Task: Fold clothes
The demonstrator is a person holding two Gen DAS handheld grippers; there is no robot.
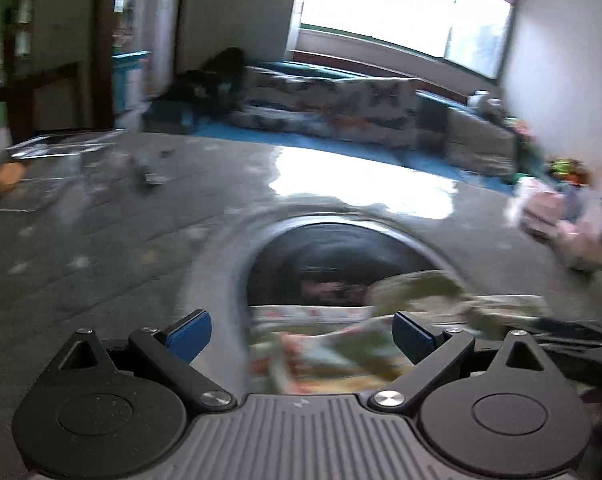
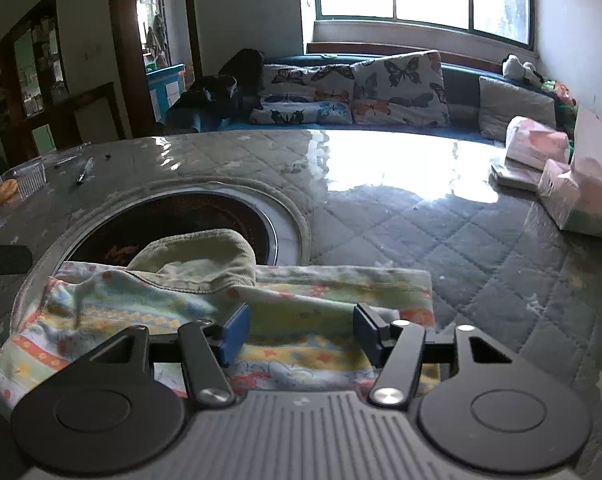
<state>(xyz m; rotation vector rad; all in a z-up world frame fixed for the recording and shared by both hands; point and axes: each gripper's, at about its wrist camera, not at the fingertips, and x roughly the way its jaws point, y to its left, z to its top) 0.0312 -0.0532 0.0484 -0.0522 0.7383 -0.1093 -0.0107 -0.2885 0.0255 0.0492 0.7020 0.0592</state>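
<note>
A counter covered with a grey quilted cloth under glossy clear sheeting fills both views, with a round dark recess sunk into its middle. Across the near rim of that recess, partly overhanging it, lies the pastel patterned cotton garment with bands of yellow, blue and orange flowers; its far edge runs straight like a made fold, while its left part sits rumpled. On top of it, toward the recess, rests a smaller pale olive ribbed cloth, bunched into a soft hump. At the counter's far right stand pink and white wrapped packs, well apart from the clothes. The right hand-held gripper hovers low over the patterned garment with its blue pads spread wide and nothing between them. The left hand-held gripper, seen through heavy motion blur, is likewise spread wide and empty above the same fabric. Both cloths look light, limp and thin, likely to sag and slide on the slick sheeting, so a pinch at a hem or corner seems safer than a grab mid-panel, which would gather layers together. Whether the straight edge marks a fold being built or clothes merely laid down, the pictures cannot settle.
</note>
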